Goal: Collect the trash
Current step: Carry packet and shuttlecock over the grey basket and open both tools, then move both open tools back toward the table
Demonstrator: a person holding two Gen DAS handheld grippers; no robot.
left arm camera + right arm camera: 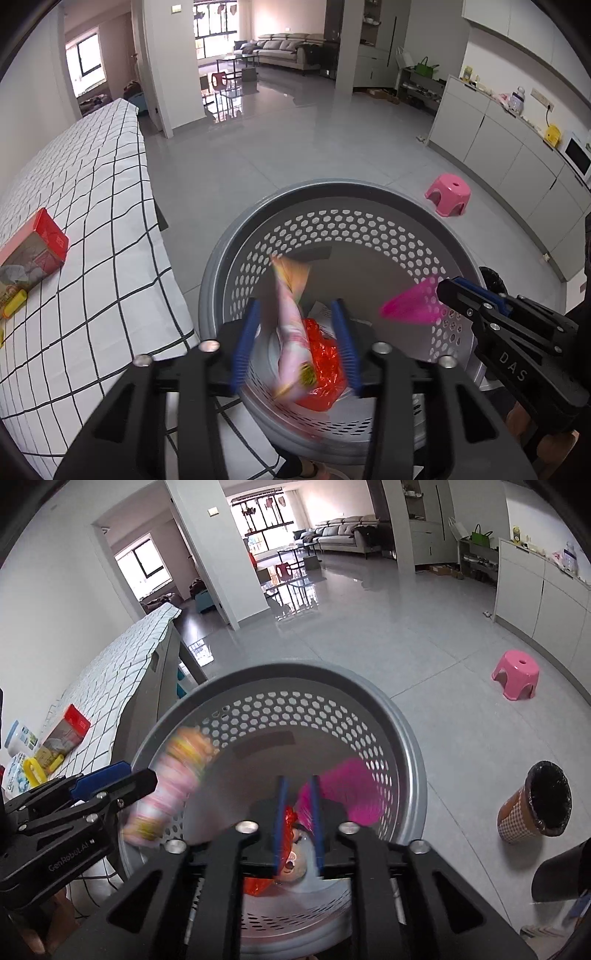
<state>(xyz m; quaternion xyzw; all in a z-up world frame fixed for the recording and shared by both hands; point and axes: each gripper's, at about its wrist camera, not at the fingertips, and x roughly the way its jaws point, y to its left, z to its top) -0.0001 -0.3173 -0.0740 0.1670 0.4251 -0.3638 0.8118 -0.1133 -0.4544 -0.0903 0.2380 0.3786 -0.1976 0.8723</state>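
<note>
Trash wrappers [291, 325] blur over grey basket [332, 192] on tiled floor [258, 155]; both tongs released.

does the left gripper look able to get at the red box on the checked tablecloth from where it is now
Probably yes. The left gripper hangs over the grey basket with its jaws open and a pale pink wrapper dropping free between them. The red box lies unobstructed on the table's cloth, to its left.

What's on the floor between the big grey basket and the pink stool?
Nothing. In the right wrist view, only bare grey floor tiles run from the grey perforated basket to the pink stool. The left wrist view shows the same bare stretch.
</note>
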